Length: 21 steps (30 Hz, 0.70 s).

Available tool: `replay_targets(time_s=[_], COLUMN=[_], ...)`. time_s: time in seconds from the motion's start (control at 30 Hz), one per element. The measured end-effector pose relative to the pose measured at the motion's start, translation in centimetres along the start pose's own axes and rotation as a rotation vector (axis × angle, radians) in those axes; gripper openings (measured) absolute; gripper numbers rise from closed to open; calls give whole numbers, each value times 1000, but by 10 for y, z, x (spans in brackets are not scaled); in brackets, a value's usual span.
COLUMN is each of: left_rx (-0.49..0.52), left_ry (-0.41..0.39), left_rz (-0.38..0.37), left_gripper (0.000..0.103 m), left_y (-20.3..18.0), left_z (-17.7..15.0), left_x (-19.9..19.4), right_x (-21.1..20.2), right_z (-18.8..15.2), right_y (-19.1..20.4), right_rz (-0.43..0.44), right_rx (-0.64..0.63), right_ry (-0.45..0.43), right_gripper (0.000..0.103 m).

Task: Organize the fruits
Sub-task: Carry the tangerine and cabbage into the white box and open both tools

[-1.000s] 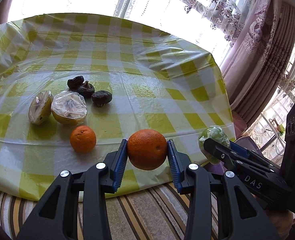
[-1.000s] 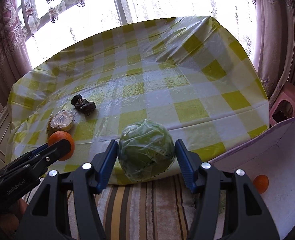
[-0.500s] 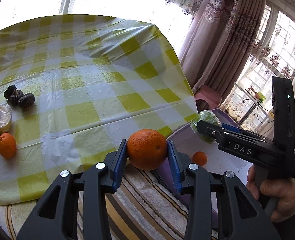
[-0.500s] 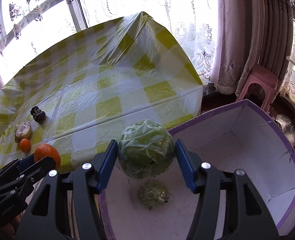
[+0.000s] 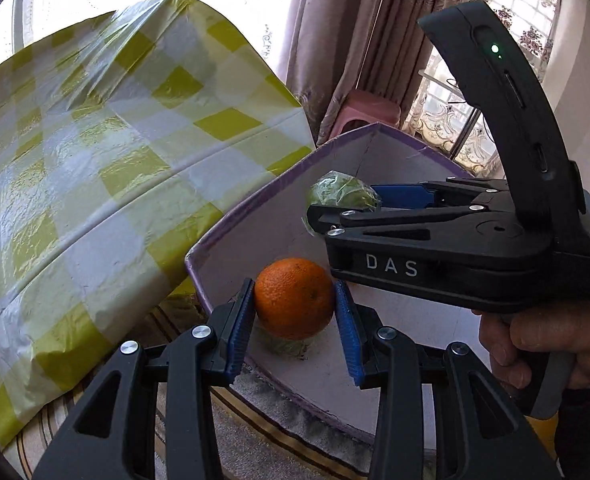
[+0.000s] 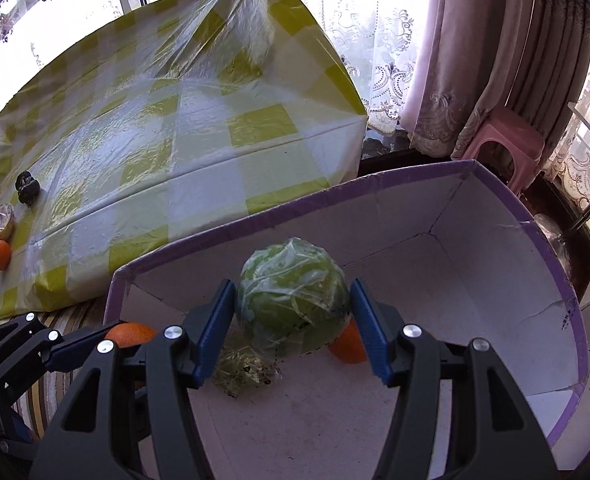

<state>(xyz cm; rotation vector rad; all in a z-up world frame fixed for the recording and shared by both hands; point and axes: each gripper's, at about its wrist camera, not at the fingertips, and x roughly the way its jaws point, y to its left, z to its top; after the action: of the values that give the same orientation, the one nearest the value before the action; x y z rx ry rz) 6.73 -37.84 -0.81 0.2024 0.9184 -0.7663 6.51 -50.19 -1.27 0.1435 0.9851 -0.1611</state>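
Note:
My left gripper [image 5: 295, 304] is shut on a large orange [image 5: 293, 298] and holds it above the near corner of a white box with a purple rim [image 5: 255, 196]. My right gripper [image 6: 291, 308] is shut on a plastic-wrapped green cabbage [image 6: 293, 294], held over the inside of the same box [image 6: 415, 176]. On the box floor lie a small wrapped bunch of greens [image 6: 243, 368] and a small orange [image 6: 347, 346], partly hidden behind the cabbage. In the left wrist view the right gripper [image 5: 343, 204] crosses from the right with the cabbage [image 5: 339, 194].
A table with a yellow-checked plastic cloth [image 6: 175, 120] stands left of the box. On it lie a small orange [image 6: 1, 255], a wrapped fruit [image 6: 1, 221] and dark dried fruits [image 6: 27, 188]. A pink stool [image 6: 507, 140] and curtains [image 6: 495, 40] stand behind the box. A hand [image 5: 551, 348] holds the right gripper.
Both grippers swung right, away from the table and down over the box, each keeping its load. The table fruits slid to the left edge of view.

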Motion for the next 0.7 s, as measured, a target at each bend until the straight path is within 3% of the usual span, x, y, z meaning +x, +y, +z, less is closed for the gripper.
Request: replay_targets(time_s=[0.3, 0.4, 0.43, 0.47, 0.53, 0.7], left_rx=[47, 41, 41, 40, 43, 37], left_ry=[25, 22, 18, 12, -5, -22], left_rz=[113, 112, 109, 126, 119, 117], left_gripper=[39, 45, 50, 61, 65, 66], left_y=[-1, 0, -2, -2, -4, -2], left_z=[8, 8, 7, 7, 8, 7], left_x=[22, 21, 20, 19, 16, 12], right_x=[20, 20, 19, 18, 16, 11], right_z=[-3, -3, -2, -2, -1, -1], right_y=[-8, -8, -7, -7, -7, -9], right_rz=[-4, -5, -5, -9, -10, -4], right_rx=[30, 30, 29, 27, 27, 39], right_ry=[53, 48, 42, 35, 31, 12], right_gripper=[60, 64, 69, 76, 76, 80])
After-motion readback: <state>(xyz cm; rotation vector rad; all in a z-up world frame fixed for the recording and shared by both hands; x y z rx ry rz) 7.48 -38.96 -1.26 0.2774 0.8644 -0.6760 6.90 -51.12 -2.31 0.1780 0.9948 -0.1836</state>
